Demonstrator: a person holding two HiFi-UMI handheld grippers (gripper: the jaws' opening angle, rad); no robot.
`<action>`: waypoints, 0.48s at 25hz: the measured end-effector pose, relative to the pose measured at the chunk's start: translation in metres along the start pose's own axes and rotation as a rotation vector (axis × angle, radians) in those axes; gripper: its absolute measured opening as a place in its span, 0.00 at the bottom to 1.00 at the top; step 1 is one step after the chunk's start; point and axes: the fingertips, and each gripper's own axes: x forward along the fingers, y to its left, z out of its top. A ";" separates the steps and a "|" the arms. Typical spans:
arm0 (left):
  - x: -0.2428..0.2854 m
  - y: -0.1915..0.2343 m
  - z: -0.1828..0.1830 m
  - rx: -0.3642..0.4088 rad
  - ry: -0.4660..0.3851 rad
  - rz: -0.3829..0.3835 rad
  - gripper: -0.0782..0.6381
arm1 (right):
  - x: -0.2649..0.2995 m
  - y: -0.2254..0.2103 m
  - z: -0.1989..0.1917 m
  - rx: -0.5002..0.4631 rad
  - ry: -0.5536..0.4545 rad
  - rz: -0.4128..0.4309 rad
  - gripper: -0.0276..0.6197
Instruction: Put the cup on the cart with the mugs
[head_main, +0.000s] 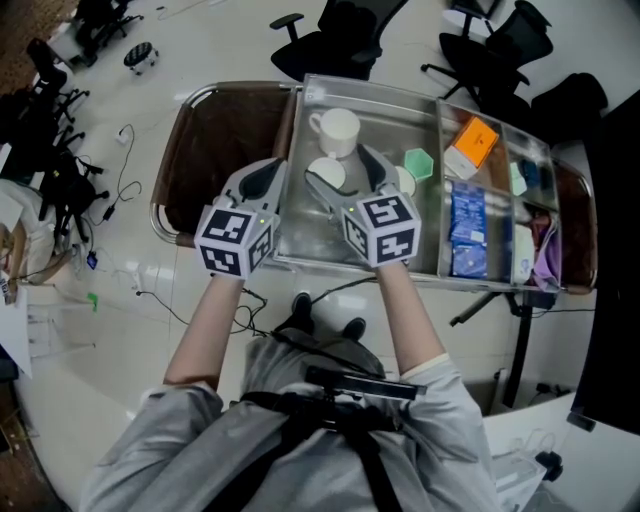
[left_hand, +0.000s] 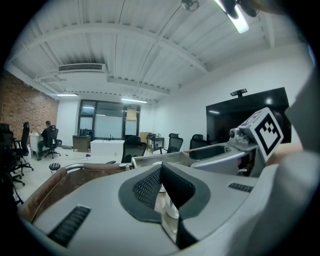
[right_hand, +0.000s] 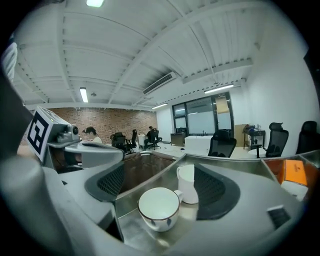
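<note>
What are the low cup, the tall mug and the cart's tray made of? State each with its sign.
Low white cup with dark rim line: glazed ceramic, apparently; glossy.
Tall white mug: likely ceramic too; smooth sheen.
Silver cart tray: brushed metal, probably steel; dull reflections.

the cup (right_hand: 159, 209) sits in the left compartment of the tray (head_main: 318, 263), between the spread jaws of my right gripper (head_main: 348, 172). the mug (right_hand: 187, 184) stands just beyond it, ahead of my tips. my left gripper (head_main: 262, 178) lies left of the right one, at the tray's left wall, over the cart (head_main: 215, 140). past a divider to my right lie a box (head_main: 472, 140) and packets (head_main: 467, 230).
</note>
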 end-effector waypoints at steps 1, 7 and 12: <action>-0.001 -0.002 0.000 0.002 -0.001 -0.001 0.12 | -0.006 0.001 0.004 0.001 -0.004 0.007 0.70; -0.010 -0.010 -0.001 -0.012 -0.003 -0.002 0.12 | -0.049 0.000 0.014 0.013 -0.004 0.009 0.52; -0.015 -0.020 -0.005 -0.010 0.004 -0.013 0.12 | -0.090 -0.015 0.008 0.057 -0.021 -0.012 0.35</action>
